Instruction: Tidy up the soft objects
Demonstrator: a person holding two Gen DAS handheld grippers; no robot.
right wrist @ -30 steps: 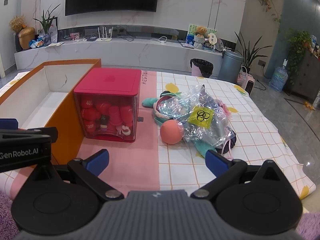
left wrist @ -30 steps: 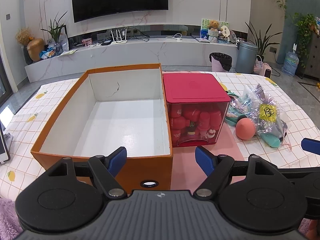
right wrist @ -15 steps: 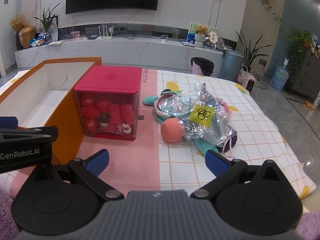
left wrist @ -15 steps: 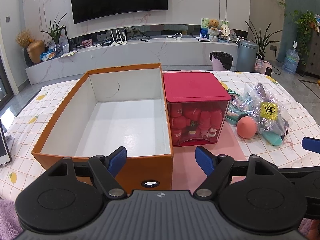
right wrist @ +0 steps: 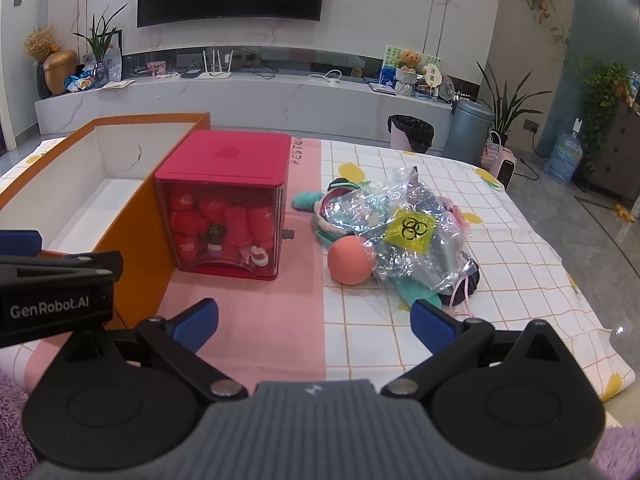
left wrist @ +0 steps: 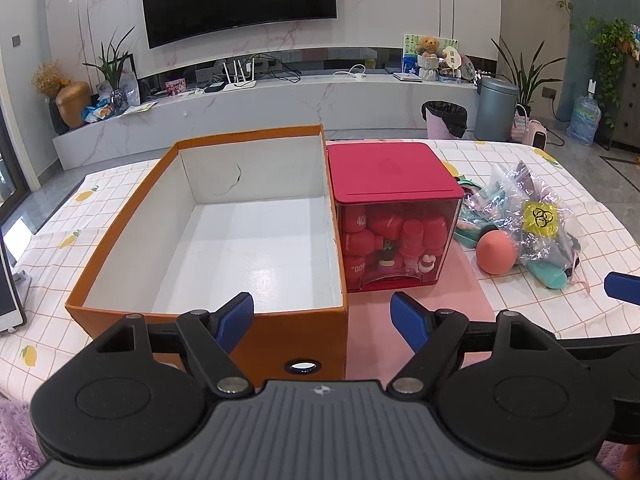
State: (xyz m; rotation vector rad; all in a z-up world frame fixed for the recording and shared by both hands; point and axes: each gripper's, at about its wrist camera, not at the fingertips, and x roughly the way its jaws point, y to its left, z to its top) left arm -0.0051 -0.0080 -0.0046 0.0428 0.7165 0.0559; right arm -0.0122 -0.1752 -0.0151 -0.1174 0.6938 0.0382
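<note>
A heap of soft things lies on the checked tablecloth to the right: a pink ball point(right wrist: 349, 261) point(left wrist: 496, 252), a clear crinkly bag with a yellow label point(right wrist: 408, 228) point(left wrist: 532, 216), and teal plush pieces point(right wrist: 420, 292). An empty orange box point(left wrist: 208, 316) point(right wrist: 140, 248) stands at the left. My left gripper point(left wrist: 322, 320) hovers open over the box's near right corner. My right gripper point(right wrist: 316, 322) hangs open above the pink cloth strip, short of the heap. Neither holds anything.
A red-lidded clear bin point(left wrist: 394, 224) point(right wrist: 226, 216) full of red items stands between the box and the heap. A tablet point(left wrist: 8, 292) leans at the far left edge. Purple fluffy fabric point(right wrist: 12, 440) lies near me. Behind the table runs a marble shelf under a television.
</note>
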